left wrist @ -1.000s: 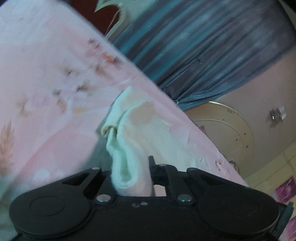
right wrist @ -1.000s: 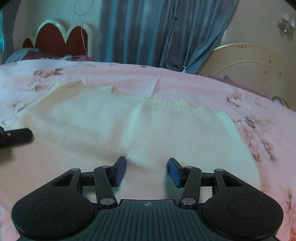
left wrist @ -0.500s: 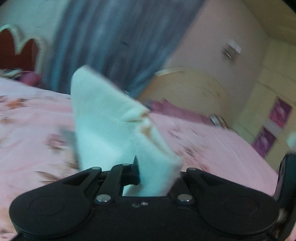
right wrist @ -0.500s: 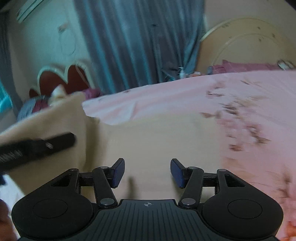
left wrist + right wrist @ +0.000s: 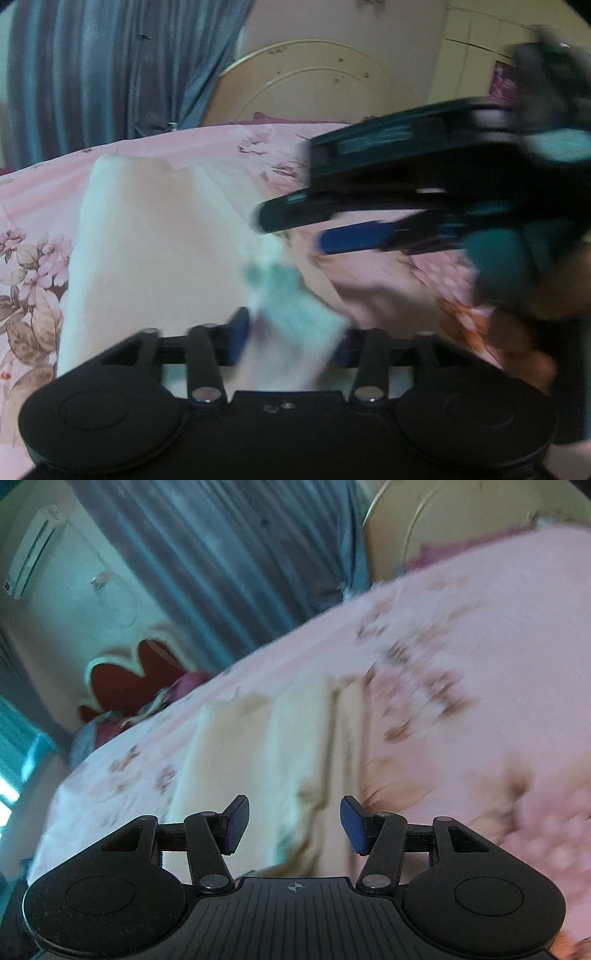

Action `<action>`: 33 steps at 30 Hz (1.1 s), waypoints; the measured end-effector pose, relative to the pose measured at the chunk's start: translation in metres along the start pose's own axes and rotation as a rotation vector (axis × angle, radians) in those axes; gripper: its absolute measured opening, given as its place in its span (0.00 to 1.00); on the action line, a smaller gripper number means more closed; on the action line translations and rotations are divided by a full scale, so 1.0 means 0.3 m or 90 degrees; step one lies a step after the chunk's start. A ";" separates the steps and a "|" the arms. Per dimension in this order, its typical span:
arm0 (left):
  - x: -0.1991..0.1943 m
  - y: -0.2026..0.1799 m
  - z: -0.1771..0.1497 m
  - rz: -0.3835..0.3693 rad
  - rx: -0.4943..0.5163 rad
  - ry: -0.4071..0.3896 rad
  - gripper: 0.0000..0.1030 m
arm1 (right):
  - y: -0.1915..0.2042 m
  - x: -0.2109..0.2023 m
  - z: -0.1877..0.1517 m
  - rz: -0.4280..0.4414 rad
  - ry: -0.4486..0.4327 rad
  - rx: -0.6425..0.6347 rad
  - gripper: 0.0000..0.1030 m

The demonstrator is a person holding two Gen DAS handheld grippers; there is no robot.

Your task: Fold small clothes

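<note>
Two claws work over the pink floral bedsheet (image 5: 33, 192), where the cream knitted sweater (image 5: 147, 236), spread wide a second ago, now lies as a narrow panel, one side apparently folded across. The left claw (image 5: 291, 338), which was clamped on a sweater edge, now has its fingers spread around a blurred flap of cream knit, so release looks under way, though blur prevents certainty. The right claw (image 5: 293, 825), released and empty throughout, hovers just above the sweater's near end, right of the left claw.
</note>
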State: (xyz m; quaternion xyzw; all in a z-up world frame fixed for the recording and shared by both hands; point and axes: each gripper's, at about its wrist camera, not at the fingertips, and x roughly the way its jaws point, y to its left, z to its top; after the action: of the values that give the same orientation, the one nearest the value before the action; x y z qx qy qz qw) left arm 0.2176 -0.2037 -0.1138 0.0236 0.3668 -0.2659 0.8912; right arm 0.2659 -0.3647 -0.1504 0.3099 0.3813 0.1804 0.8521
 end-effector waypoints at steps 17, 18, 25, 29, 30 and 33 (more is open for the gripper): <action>-0.231 0.337 0.020 0.121 -0.160 -0.073 0.56 | -0.028 0.145 0.051 0.000 -0.006 0.049 0.16; -0.217 0.349 0.032 0.124 -0.166 -0.074 0.56 | -0.026 0.146 0.054 -0.002 -0.009 0.046 0.14; -0.115 0.381 0.122 0.107 -0.175 -0.080 0.56 | -0.006 0.062 0.037 -0.069 -0.053 -0.026 0.10; -0.020 0.370 0.126 0.088 -0.167 -0.047 0.57 | -0.051 0.078 0.016 -0.066 -0.038 0.004 0.10; 0.002 0.368 0.121 0.087 -0.166 -0.037 0.57 | -0.051 0.074 0.022 -0.061 -0.040 0.010 0.10; 0.031 0.382 0.112 0.088 -0.180 -0.025 0.60 | -0.036 0.046 0.040 -0.065 -0.049 -0.002 0.25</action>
State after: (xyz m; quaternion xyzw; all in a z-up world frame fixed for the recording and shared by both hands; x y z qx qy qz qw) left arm 0.3008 -0.1177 -0.1129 -0.0822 0.3808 -0.1500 0.9087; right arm 0.2848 -0.3701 -0.1588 0.2955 0.3635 0.1249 0.8746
